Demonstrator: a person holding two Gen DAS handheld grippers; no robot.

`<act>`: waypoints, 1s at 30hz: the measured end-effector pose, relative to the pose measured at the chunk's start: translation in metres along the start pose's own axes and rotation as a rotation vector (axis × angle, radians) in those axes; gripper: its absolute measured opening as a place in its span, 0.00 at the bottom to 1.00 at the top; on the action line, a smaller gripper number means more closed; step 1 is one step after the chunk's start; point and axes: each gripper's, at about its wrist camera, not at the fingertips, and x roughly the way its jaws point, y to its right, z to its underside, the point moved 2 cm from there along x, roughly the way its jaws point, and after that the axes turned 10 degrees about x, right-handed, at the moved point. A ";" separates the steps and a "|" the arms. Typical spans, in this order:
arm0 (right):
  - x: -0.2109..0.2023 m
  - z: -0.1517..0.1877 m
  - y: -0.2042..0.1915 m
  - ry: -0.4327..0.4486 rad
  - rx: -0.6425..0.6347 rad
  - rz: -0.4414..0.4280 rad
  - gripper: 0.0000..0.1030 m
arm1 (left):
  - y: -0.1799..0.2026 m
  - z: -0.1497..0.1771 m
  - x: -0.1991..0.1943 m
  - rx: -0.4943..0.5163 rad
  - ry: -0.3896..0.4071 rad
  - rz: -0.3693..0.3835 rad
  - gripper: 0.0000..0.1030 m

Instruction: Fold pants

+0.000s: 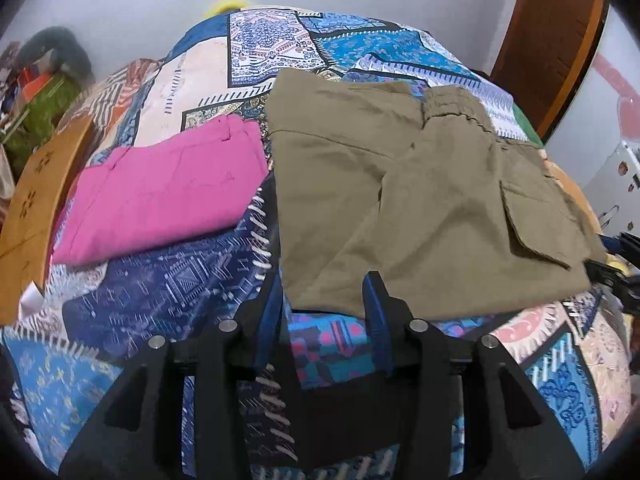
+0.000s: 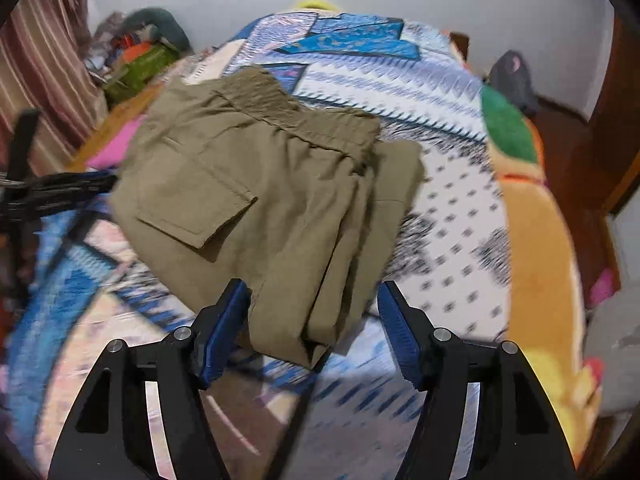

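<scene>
While nothing is being gripped at this moment, the folding is looking close to finished. Starting at the left of the left wrist view, a pink garment (image 1: 160,192) is lying already folded into a flat rectangle on the patchwork bedspread (image 1: 168,292), just beside the olive cargo pants (image 1: 420,208), which are sitting to its right as a compact, layered bundle. The elastic waistband (image 1: 456,108) is showing at the far side of that bundle and the flap pocket (image 1: 540,224) is facing up near its right edge. The left gripper (image 1: 326,300) is hovering at the near left corner of the pants with its jaws spread apart and nothing between them; whether the fingers are brushing the cloth cannot be told. In the right wrist view, the right gripper (image 2: 312,312) is standing wide open around the near end of the bundle, where several stacked fabric edges are visible, and the blur suggests it is moving. Judging from this, the main folds are done, and what is remaining is at most squaring the slightly offset layers, or setting the bundle next to the pink one.
</scene>
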 end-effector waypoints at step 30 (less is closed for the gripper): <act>0.048 -0.075 0.026 -0.017 0.063 0.041 0.72 | -0.025 -0.049 0.048 -0.111 -0.051 0.097 0.55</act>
